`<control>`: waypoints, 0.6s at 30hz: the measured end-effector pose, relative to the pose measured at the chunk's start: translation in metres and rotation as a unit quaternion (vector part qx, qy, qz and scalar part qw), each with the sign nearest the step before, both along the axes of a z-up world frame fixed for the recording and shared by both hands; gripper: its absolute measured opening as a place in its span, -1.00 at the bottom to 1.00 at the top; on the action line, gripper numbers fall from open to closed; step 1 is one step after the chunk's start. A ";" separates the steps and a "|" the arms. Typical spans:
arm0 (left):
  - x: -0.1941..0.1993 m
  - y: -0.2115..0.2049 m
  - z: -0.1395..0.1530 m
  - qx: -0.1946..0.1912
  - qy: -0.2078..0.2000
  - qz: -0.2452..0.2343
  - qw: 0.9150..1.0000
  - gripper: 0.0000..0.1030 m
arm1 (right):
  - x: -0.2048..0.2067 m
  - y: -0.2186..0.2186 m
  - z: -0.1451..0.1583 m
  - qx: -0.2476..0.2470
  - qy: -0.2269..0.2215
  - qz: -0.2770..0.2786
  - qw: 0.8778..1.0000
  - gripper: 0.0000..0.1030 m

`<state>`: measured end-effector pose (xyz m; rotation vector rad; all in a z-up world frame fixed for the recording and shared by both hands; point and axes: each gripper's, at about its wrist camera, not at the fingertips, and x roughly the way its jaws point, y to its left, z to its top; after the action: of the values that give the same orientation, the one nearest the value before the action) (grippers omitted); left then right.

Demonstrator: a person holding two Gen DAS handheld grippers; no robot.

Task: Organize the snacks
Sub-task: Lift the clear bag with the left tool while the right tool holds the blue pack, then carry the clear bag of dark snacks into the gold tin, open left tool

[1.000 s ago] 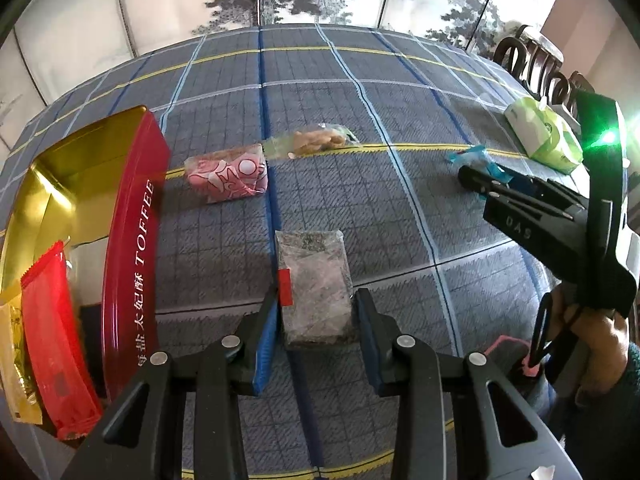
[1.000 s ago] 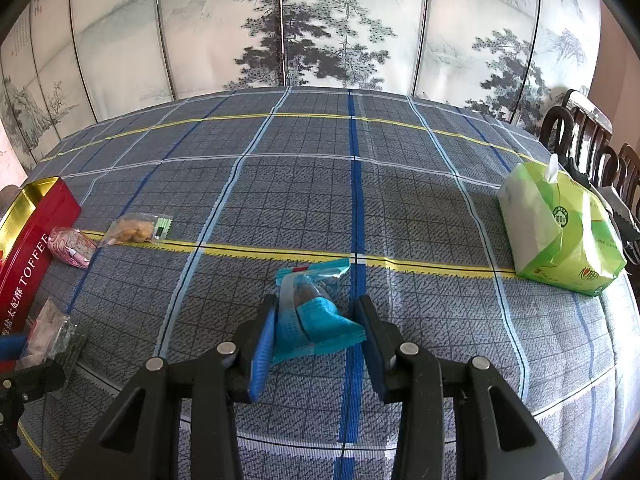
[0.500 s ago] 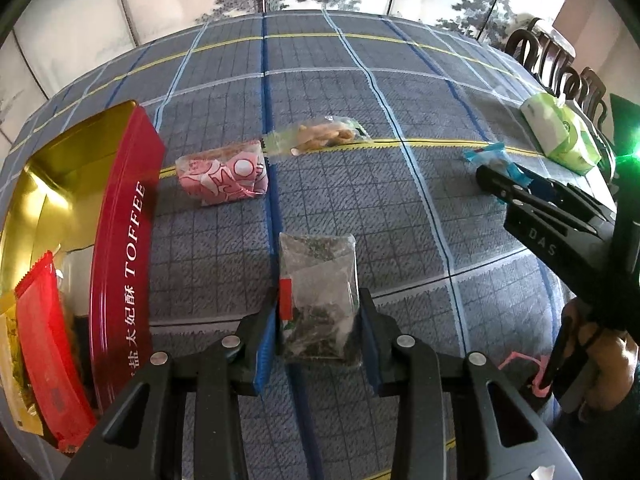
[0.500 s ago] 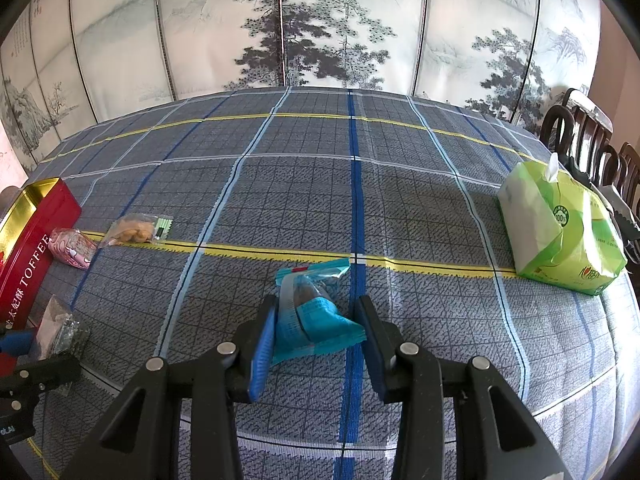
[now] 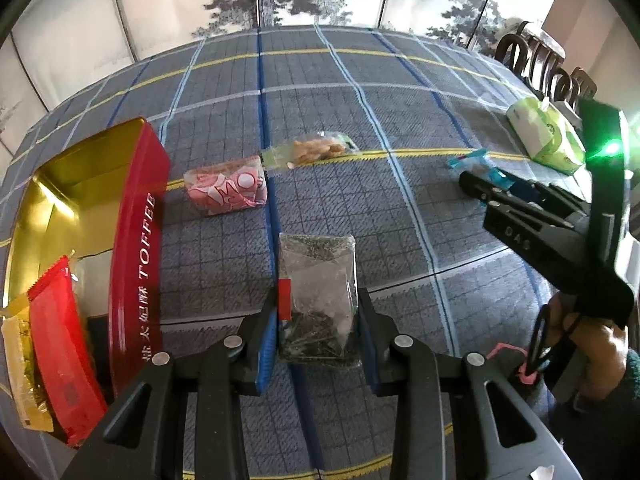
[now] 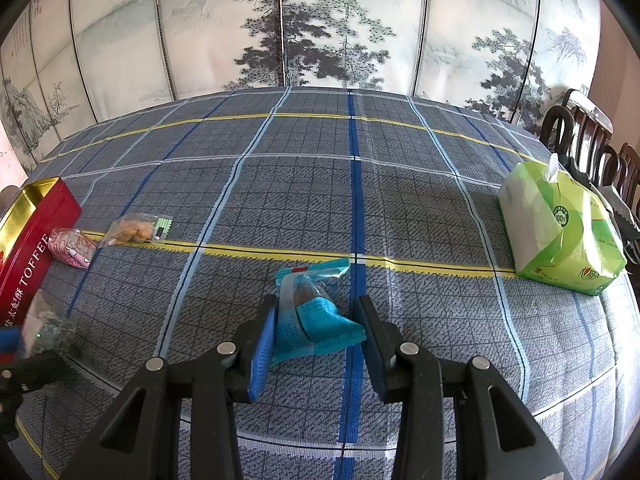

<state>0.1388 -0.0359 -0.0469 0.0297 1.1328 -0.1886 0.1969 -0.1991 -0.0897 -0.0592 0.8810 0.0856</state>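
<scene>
My left gripper point(image 5: 318, 332) is shut on a clear packet of dark snack point(image 5: 318, 292) and holds it above the cloth, right of the open red toffee tin point(image 5: 136, 248). The tin holds a red packet point(image 5: 60, 344) and a gold packet point(image 5: 20, 364). A pink packet point(image 5: 226, 190) and a clear packet of yellow snacks point(image 5: 316, 148) lie on the cloth beyond. My right gripper point(image 6: 318, 338) is shut on a blue packet point(image 6: 312, 316) low over the table. It also shows in the left wrist view point(image 5: 480, 190).
A green tissue pack point(image 6: 560, 232) lies at the table's right. Dark wooden chairs point(image 6: 588, 140) stand beyond the right edge. A painted folding screen point(image 6: 320, 28) backs the table. The tin point(image 6: 36, 236), pink packet point(image 6: 74, 246) and yellow snacks point(image 6: 138, 230) lie at left.
My left gripper has closed on the clear packet and lifted it off the cloth, rising and pulling back. The right gripper and its blue packet have stayed put.
</scene>
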 end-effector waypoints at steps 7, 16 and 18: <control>-0.006 0.007 0.022 -0.004 -0.019 0.002 1.000 -0.40 | 0.000 0.000 0.000 0.000 0.000 0.000 1.000 -0.22; -0.008 0.047 0.065 0.002 -0.062 0.029 0.998 -0.40 | -0.001 0.000 0.001 -0.001 0.000 0.000 1.000 -0.22; -0.006 0.063 0.072 0.010 -0.071 0.044 0.996 -0.39 | -0.001 0.000 0.001 -0.002 0.000 0.000 1.000 -0.22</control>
<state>0.1325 0.0268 0.0248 0.0116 0.9913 -0.0958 0.1962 -0.1990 -0.0891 -0.0620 0.8807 0.0840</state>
